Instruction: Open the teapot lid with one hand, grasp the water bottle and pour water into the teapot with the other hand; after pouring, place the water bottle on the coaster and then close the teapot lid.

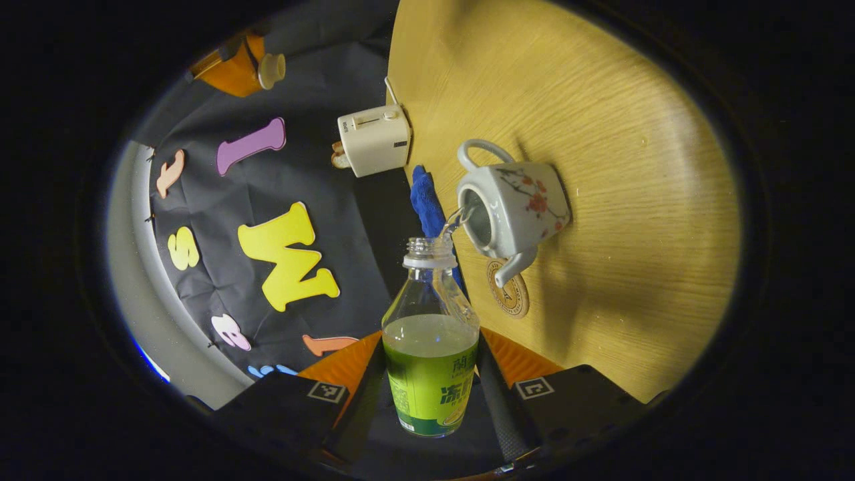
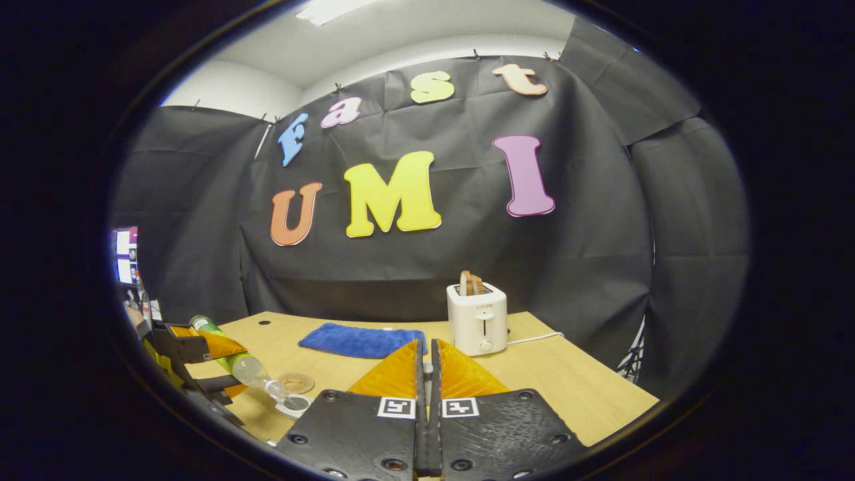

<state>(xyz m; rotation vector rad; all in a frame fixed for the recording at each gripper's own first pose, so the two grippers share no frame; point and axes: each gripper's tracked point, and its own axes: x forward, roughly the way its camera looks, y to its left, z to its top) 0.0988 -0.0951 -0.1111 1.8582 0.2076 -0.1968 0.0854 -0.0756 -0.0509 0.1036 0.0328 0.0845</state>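
- My left fingers [image 1: 433,394], nearest the lens: clamped on the clear plastic bottle with green label [image 1: 431,347], uncapped and tipped toward the pot.
- Thin stream of water [image 1: 454,224]: runs from the bottle mouth into the white ceramic teapot with red blossom print [image 1: 518,207], its lid off.
- Round brown coaster [image 1: 509,294]: on the pale wooden worktop [image 1: 614,200], just beside the spout.
- My right fingers [image 2: 425,374]: pressed together; whether anything sits between them, I cannot tell.
- White toaster [image 2: 476,321], blue cloth [image 2: 361,339]: farther back on the worktop.
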